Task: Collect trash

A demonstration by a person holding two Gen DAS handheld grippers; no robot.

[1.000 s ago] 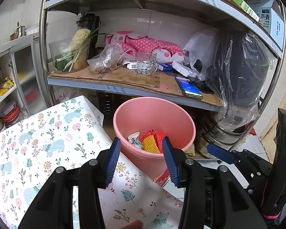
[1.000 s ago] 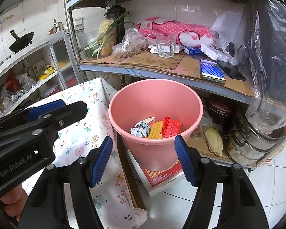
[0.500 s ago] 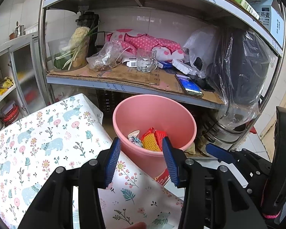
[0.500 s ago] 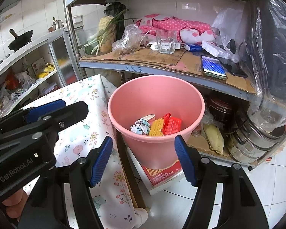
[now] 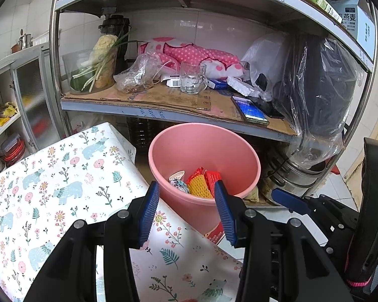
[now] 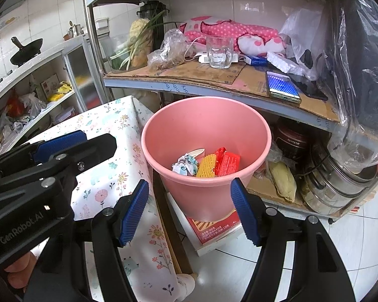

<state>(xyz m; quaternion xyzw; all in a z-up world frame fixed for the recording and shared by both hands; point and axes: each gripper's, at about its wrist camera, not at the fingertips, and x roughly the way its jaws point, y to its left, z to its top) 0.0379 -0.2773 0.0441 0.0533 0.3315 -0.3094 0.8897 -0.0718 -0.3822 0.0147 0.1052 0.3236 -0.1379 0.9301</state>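
**Both claws empty above the pink bin**

Steel shelf rack [image 5: 163, 115] fills the 12 o'clock half of both views; cardboard lines its middle shelf. On that shelf: a pink polka-dot cloth [image 5: 194, 54], a clear glass mug [image 5: 192, 80], a lit phone [image 5: 249, 109] at the front edge toward 3 o'clock.

Table [image 5: 50, 176] with floral bear-print cover sits at 9 o'clock, its corner touching or just beside the bin; contact not clear.

Pink trash bin [image 6: 206, 156] stands on the floor below the shelf, on a red-printed flat box [image 6: 211, 229]. Trash lies in the bin's bottom: a red wrapper [image 6: 228, 162] at 3 o'clock, yellow foam netting [image 6: 206, 167] in the middle, crumpled paper [image 6: 186, 163] at 9 o'clock, all touching.

Left claw [image 5: 186, 211]: blue pads spread moderately, nothing between them, hanging over the table edge and the bin's near rim.

Right claw [image 6: 190, 210]: spread wide, empty, framing the bin's lower wall. Left claw's body shows at 9 o'clock in the right wrist view.
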